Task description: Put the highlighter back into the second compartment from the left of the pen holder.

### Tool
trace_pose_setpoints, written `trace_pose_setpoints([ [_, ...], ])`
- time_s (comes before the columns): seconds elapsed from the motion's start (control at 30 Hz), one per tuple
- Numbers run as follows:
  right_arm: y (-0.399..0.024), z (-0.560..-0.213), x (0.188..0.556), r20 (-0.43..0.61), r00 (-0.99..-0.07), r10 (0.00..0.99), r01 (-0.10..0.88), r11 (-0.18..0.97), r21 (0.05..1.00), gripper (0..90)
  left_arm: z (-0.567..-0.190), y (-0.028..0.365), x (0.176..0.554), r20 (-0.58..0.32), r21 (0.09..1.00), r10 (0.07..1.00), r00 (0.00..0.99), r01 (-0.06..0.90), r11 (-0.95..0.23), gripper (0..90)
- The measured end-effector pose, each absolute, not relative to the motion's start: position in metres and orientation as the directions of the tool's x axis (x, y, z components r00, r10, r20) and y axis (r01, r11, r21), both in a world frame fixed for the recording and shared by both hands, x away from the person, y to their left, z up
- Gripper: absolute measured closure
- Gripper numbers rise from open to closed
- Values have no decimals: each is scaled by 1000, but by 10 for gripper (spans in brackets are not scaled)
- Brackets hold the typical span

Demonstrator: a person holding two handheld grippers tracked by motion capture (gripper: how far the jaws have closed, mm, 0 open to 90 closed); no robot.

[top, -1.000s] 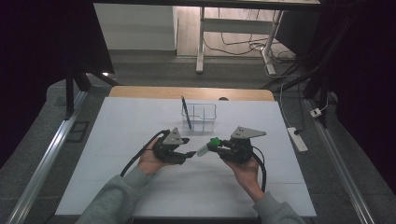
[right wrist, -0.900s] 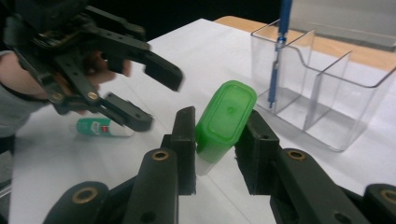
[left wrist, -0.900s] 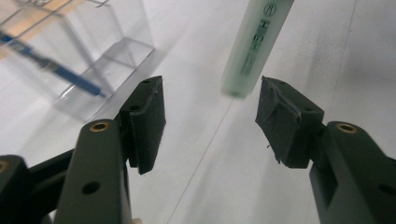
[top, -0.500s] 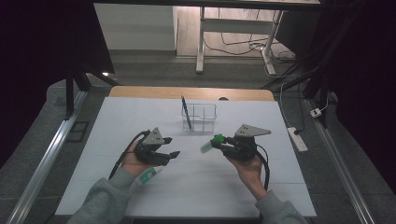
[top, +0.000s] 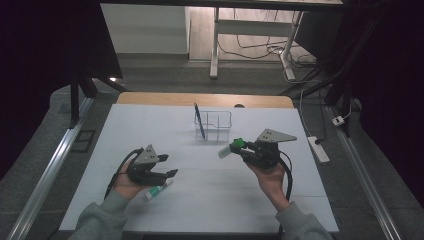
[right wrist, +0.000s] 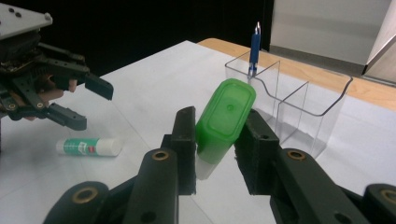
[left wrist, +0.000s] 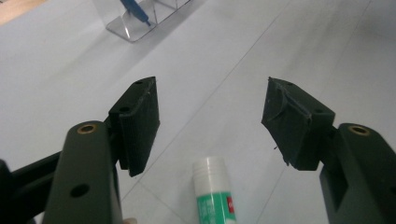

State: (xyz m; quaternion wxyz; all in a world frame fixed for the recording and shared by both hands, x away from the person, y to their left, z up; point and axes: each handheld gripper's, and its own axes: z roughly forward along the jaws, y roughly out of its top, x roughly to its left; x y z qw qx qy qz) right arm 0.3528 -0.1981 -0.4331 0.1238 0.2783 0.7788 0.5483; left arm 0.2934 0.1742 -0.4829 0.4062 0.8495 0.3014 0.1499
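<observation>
Green-capped white bottle clamped in right gripper fingers; left gripper, fingers just spreading, hovers above green-labelled glue stick on desk; next, close on it.

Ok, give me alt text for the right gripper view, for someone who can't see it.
The right tongs clamp a green-capped white tube, its cap pointing up toward a clear plastic organiser holding a blue pen. At left, the left tongs hover open above a glue stick lying on the white table.
</observation>
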Motion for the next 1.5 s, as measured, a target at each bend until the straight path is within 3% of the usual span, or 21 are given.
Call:
trace_pose_setpoints([
  [0.53, -186, -414, 369, 112, -813, 572, 283, 218, 934, 694, -489, 193, 282, -8, 781, 661, 751, 417, -465, 356],
  [1.5, -163, -391, 402, 103, -799, 593, 283, 218, 934, 701, -490, 192, 283, -12, 778, 660, 751, 422, -465, 352],
])
